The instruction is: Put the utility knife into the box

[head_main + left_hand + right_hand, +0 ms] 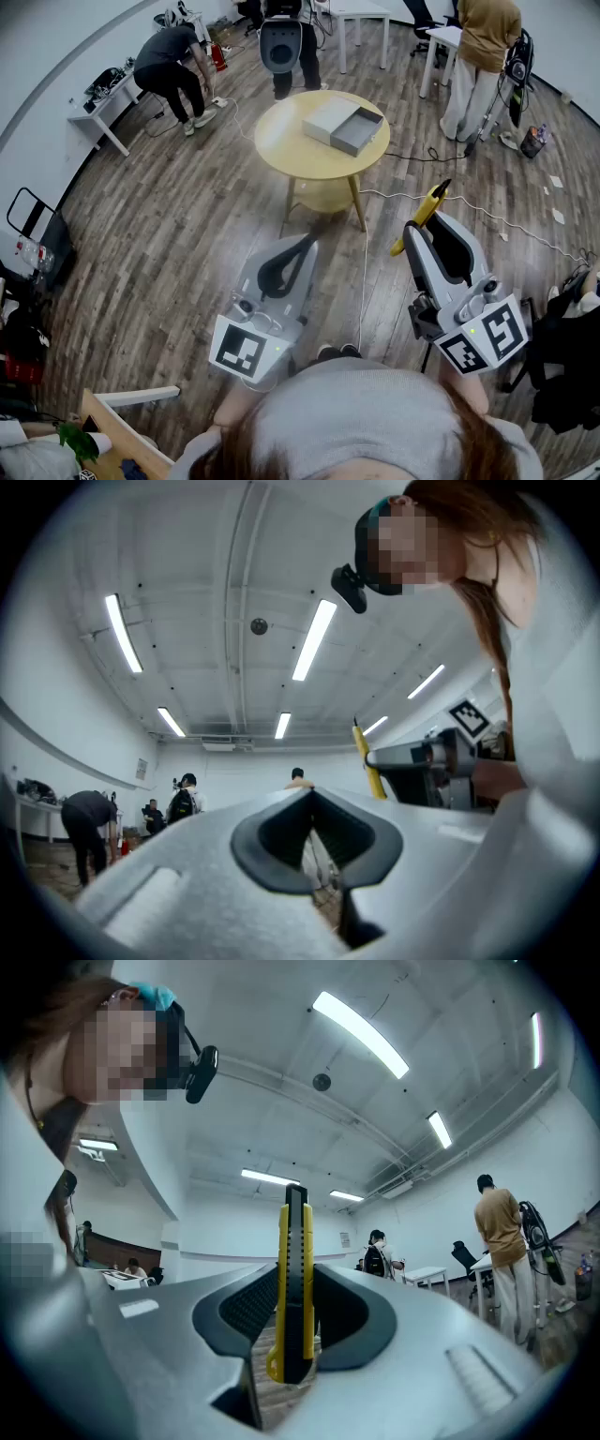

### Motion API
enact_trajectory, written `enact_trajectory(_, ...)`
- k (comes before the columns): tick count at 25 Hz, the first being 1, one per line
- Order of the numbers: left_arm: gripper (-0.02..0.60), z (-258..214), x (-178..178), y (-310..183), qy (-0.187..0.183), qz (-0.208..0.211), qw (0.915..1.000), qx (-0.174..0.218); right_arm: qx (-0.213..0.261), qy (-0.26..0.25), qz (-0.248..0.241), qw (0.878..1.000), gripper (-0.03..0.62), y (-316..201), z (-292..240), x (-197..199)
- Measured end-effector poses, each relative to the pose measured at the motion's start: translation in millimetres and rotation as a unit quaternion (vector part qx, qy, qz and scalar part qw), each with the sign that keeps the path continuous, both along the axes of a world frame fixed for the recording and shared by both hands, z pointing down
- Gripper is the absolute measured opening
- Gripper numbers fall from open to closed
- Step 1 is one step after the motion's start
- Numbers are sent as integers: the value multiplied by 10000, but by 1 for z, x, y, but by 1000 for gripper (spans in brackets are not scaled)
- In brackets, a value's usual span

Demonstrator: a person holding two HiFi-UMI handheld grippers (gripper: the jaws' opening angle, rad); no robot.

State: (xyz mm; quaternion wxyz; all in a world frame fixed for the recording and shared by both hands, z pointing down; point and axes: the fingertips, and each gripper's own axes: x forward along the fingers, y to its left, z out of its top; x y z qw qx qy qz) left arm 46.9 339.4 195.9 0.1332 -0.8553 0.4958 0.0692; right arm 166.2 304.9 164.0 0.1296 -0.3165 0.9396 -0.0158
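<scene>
A wide room with a plank floor [169, 244] is seen. A round yellow bench [281, 155] stands well ahead, and an open grey box [345, 125] rests on it. The utility knife [292, 1279] is clamped on edge in the right tongs [412, 232] near its butt end and is well apart from the box. The left tongs [312, 808] are closed on nothing. The knife is judged light and stiff, with a slick shell, and a hold across the flat sides is judged soundest. A yellow casing with a black ribbed slider strip is shown.
</scene>
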Motion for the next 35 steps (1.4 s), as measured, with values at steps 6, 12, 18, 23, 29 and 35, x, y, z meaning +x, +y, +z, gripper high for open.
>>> enact_trajectory(6, 3, -1, -1, -4, -4, -37, 10000, 43, -8, 14, -48, 10000, 118, -3, 0, -6)
enact_trajectory(12, 3, 2, -4, -4, -9, -89, 10000, 11, -69, 64, -79, 9999, 118, -5, 7, -11)
enact_trajectory(18, 3, 3, -4, 0, -20, -94, 9999, -47, 6, 79, -106, 9999, 119, 0, 4, -10)
enact_trajectory(23, 3, 4, -1, -3, -47, -111, 9999, -64, 135, 164, 12, 9998, 118, -5, 1, -4)
enact_trajectory(29, 3, 6, 9, -11, -86, -178, 9998, -43, 117, 155, -83, 9998, 118, -12, 5, 6)
enact_trajectory(35, 3, 23, 20, -12, 66, -243, 9994, -253, 10, 92, -234, 9997, 118, -18, 14, 16)
